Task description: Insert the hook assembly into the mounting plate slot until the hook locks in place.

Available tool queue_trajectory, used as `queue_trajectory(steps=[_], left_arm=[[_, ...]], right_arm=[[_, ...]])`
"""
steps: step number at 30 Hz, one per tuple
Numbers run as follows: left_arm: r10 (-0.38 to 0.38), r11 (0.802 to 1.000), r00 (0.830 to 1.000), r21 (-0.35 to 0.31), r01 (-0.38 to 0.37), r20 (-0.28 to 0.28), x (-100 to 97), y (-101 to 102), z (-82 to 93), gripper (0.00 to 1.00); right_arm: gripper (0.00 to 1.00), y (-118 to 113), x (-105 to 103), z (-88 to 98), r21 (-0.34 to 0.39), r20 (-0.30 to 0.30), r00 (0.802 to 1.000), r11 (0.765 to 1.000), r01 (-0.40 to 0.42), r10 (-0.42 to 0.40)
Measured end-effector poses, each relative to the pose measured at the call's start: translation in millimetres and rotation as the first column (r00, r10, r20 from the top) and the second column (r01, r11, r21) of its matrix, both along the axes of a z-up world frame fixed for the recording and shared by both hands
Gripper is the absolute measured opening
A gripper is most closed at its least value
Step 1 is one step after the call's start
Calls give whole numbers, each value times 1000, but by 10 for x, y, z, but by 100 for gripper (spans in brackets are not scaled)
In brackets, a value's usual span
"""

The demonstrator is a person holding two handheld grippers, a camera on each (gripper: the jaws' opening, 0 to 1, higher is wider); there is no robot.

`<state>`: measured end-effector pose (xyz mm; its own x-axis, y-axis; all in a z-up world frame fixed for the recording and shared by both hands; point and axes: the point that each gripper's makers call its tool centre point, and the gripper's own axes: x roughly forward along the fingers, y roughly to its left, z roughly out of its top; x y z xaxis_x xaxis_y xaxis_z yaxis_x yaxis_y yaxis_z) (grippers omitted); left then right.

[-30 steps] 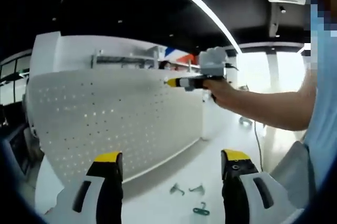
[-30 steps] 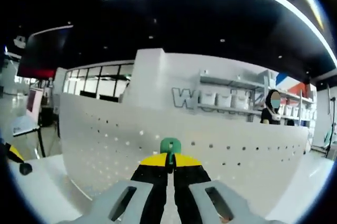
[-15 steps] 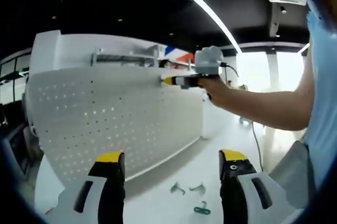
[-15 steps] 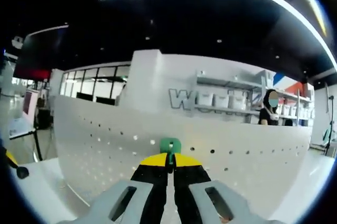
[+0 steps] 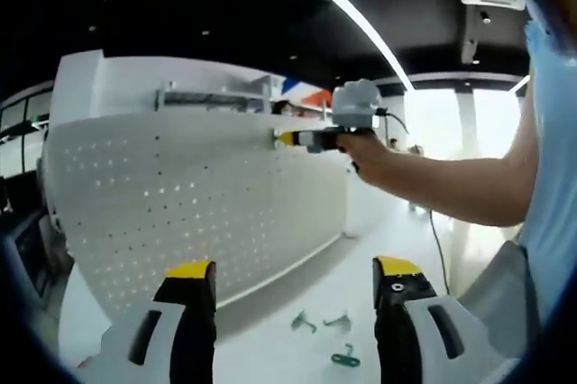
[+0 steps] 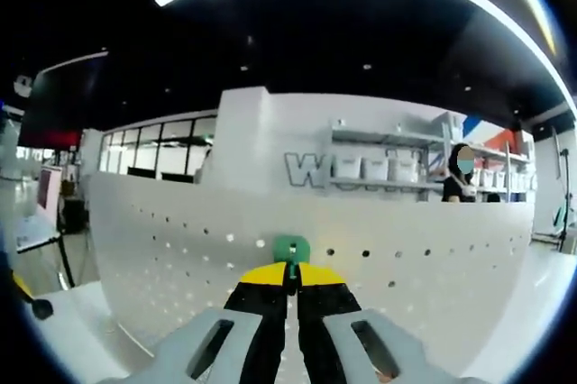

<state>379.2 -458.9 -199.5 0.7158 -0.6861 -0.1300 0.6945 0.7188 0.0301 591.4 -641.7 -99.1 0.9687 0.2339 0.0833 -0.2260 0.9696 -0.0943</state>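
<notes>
The white perforated mounting plate (image 5: 194,199) stood upright on the white table (image 5: 361,298), and everything below is placed against it. In the left gripper view the left gripper (image 5: 290,278) sat in front of the plate's lower edge, its yellow-tipped jaws spread wide with nothing between them. Three loose hooks lay on the table just in front of the plate's base, between those jaws: two grey hooks (image 5: 317,322) side by side and a green hook (image 5: 343,358) nearer the camera. Up at the plate's top right part, the right gripper (image 5: 287,138) reached in from the right, held by a person's hand (image 5: 371,151) on a bare forearm, its yellow tip right at the plate's face; contact could not be told from this angle.

In the right gripper view the right gripper (image 6: 290,269) faced the plate (image 6: 180,249) head on, jaws pressed together and pinching a green hook assembly (image 6: 290,250) at the tips. The hook assembly was in line with a row of holes near the plate's upper edge. Whether it had entered a hole could not be told. Beyond the plate's top edge stood a white wall with shelving (image 6: 379,168).
</notes>
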Motion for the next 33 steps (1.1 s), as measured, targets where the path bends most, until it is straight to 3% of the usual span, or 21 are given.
queue_trajectory(steps=[9, 17, 20, 25, 33], left_arm=[[3, 1000, 1000, -9, -3, 2, 5, 18, 15, 71], [5, 1000, 1000, -13, -5, -3, -1, 25, -1, 69], [5, 1000, 1000, -13, -5, 0, -5, 29, 5, 69], [12, 1000, 1000, -15, -12, -2, -13, 57, 2, 69], [19, 1000, 1000, -11, -19, 1, -21, 79, 12, 68]], right_arm=[[1, 11, 25, -28, -23, 10, 1000, 1000, 20, -19], [1, 29, 43, -20, -106, 31, 999, 993, 44, -41], [1, 41, 58, -33, -176, 42, 997, 982, 64, -57], [2, 51, 75, -53, -236, 46, 996, 968, 80, -71], [3, 40, 69, -106, -234, 25, 997, 970, 73, -69]])
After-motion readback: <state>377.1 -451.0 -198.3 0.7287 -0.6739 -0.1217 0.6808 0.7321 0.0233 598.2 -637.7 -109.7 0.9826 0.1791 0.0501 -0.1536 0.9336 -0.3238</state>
